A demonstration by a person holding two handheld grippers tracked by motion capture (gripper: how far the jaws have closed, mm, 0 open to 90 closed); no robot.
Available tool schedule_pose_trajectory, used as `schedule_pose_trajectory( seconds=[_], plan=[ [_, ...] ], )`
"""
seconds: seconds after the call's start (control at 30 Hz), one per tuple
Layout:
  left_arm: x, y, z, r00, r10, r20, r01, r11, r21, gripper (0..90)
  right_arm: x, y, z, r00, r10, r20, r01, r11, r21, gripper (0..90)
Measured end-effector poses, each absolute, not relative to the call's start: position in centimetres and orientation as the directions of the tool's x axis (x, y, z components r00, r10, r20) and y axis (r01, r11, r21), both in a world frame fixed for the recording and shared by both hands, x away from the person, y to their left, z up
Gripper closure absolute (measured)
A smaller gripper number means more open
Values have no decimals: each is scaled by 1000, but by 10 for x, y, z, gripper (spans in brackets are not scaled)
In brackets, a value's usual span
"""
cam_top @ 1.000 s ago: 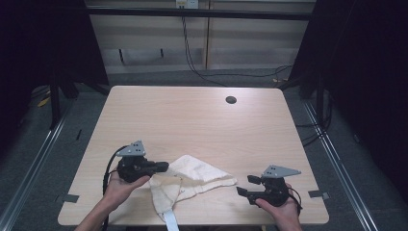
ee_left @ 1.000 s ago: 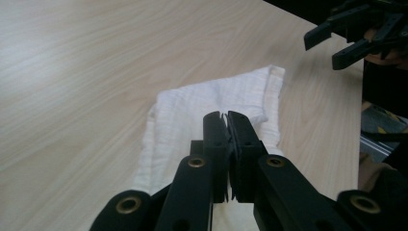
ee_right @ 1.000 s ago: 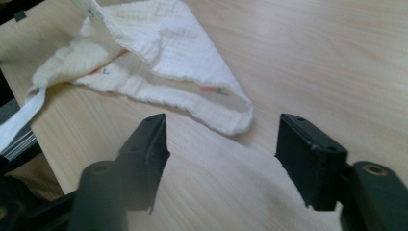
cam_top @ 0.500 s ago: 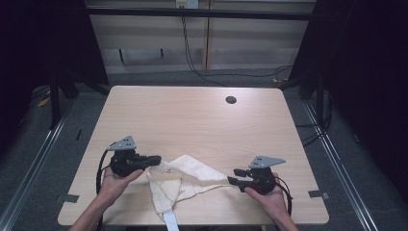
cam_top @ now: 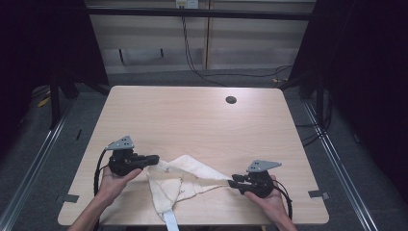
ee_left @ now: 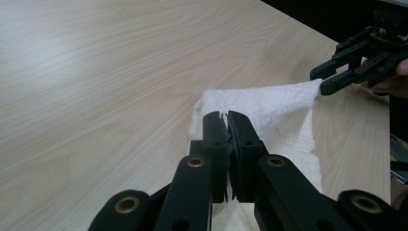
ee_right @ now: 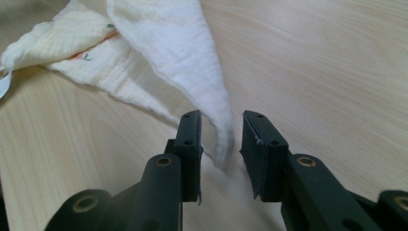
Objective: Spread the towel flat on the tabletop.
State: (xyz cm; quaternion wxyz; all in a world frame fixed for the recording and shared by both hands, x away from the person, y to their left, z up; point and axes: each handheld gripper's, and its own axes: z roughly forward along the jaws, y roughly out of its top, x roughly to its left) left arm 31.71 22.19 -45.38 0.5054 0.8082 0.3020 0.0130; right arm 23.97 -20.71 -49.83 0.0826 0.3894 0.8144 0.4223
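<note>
At near table edge: left gripper [cam_top: 153, 159] clamps cloth [cam_top: 192, 175]; right gripper [cam_top: 232, 183] closing around corner, since arrived.

cloth [cam_top: 185, 178]: white, crumpled | lies on the table's near edge | one strip hangs over it

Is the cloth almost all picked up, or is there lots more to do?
Partly. Done: the left gripper is shut on one corner of the white cloth. In hand: the right gripper has been closing around the opposite corner, but a gap shows beside the fabric. Left: finish that pinch, then probably lift or spread it; most lies crumpled on the table.
</note>
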Motion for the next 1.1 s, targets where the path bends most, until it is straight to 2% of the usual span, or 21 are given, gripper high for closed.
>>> schedule_pose_trajectory(
  seconds=[0.07,0.13,0.17,0.53,0.57,0.7,0.9,1.1],
  plan=[
    [317,223,-454,818,498,-288,476,-304,825,872,240,-207,-499,-682,705,196,566,340,751,717],
    [317,225,-454,822,493,-285,473,-312,824,873,240,-206,-498,-689,694,211,567,333,754,858],
    [316,225,-455,821,493,-289,476,-311,823,873,241,-207,-497,-694,686,219,564,329,758,872],
    [316,230,-450,827,476,-298,469,-293,834,876,240,-218,-479,-677,697,236,522,229,822,878],
    [315,232,-448,826,479,-299,467,-282,838,876,242,-219,-470,-682,702,208,493,231,839,878],
    [310,233,-443,837,465,-287,445,-276,852,876,242,-222,-454,-687,691,224,469,186,863,879],
    [307,231,-440,839,463,-286,438,-264,859,876,244,-226,-441,-693,673,258,475,157,866,879],
    [303,236,-425,841,466,-275,412,-221,884,876,247,-224,-420,-710,658,249,453,157,877,879]
  ],
)
